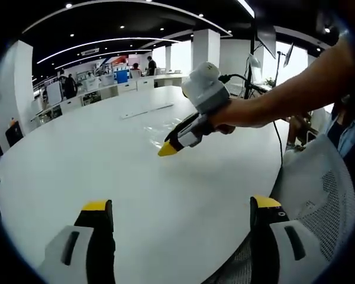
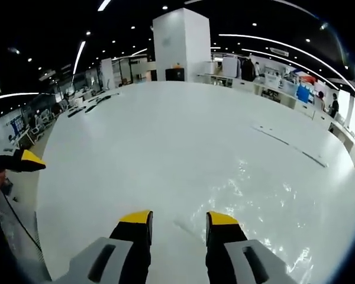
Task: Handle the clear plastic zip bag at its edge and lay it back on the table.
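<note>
The clear plastic zip bag [image 2: 266, 195] lies flat and glinting on the white table [image 2: 165, 130], and its near edge runs between my right gripper's jaws. My right gripper [image 2: 179, 218] is open, low over that edge, with nothing clamped. In the left gripper view the same right gripper [image 1: 167, 149], held by a hand, points its yellow tip down at the table just in front of the bag [image 1: 157, 127]. My left gripper [image 1: 181, 204] is wide open and empty near the table's edge [image 1: 77, 154], well short of the bag. Its yellow tip [image 2: 23, 160] shows at the far left.
A white mesh chair [image 1: 319, 195] stands close at the right by the table edge. A black cable [image 1: 278, 139] hangs from the right gripper. A long thin strip [image 1: 147, 111] lies on the table beyond the bag. Desks, people and a white pillar [image 2: 180, 44] stand far off.
</note>
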